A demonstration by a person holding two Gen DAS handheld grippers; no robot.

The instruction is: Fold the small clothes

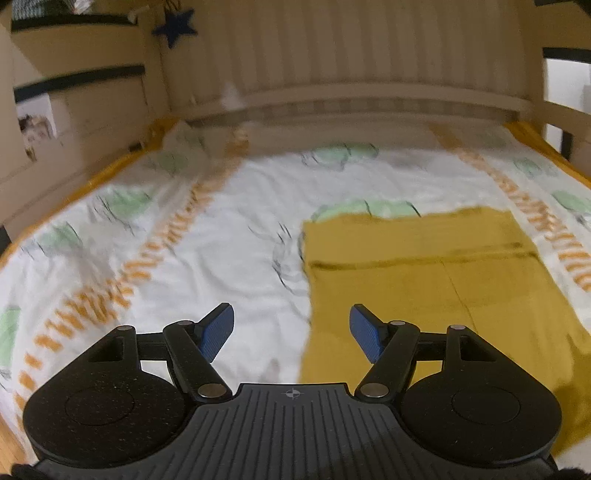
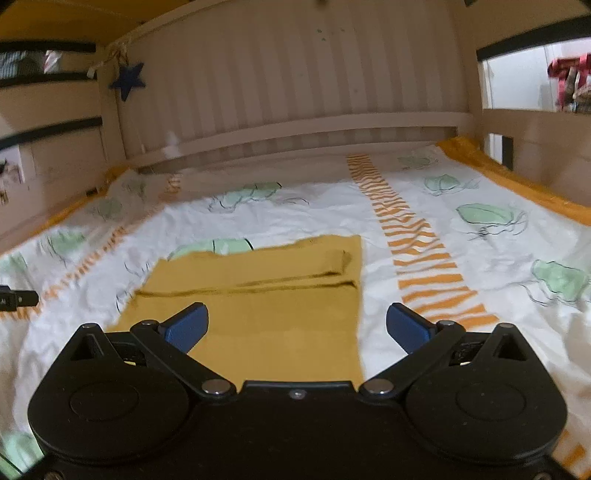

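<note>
A mustard-yellow garment (image 1: 424, 280) lies flat on the bed, folded into a long rectangle with a seam across it. In the left wrist view my left gripper (image 1: 291, 332) is open and empty, above the garment's left edge. In the right wrist view the garment (image 2: 266, 310) has a folded sleeve lying across its far part. My right gripper (image 2: 297, 328) is open and empty, above the garment's right edge. A black tip of the left gripper (image 2: 18, 299) shows at the left edge of the right wrist view.
The bed has a white sheet (image 1: 207, 236) with green prints and orange striped bands (image 2: 417, 251). A slatted wooden headboard (image 2: 295, 85) stands at the far end. Wooden side rails and a blue star (image 1: 173, 26) are at the left.
</note>
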